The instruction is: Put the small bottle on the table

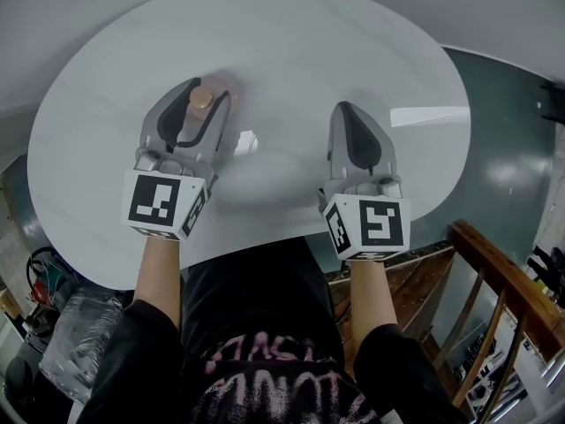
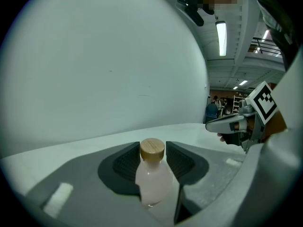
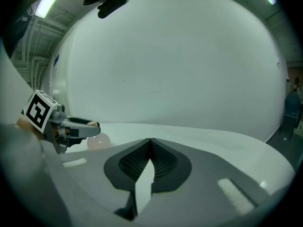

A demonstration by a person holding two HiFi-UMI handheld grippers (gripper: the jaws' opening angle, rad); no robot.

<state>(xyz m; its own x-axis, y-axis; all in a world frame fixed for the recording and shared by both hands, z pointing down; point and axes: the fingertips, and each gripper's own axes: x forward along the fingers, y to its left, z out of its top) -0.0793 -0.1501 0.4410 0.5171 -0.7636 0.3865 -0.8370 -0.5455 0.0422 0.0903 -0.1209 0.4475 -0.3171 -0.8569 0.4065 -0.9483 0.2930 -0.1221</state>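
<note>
Centre left of the head view, the left gripper [image 1: 198,101] clamps the small bottle [image 2: 152,176] by its body, over the table [image 1: 353,42]; whether its base touches is unclear. It looks light, smooth and possibly slippery. The right gripper [image 3: 150,148] is closed and empty.

Head view first: only the wooden cap of the small bottle [image 1: 202,98] peeks out. The body is buried between the jaws of the left gripper [image 1: 208,92], so there's no telling whether its base touches the table [image 1: 106,104]. In the left gripper view the bottle's foot is lost behind the gripper's own grey body, and the figures [image 2: 211,110] far in the background are too small to make out. The right gripper view gives just a pale pink blur of the bottle under the left gripper's tip, with the rest covered.
</note>
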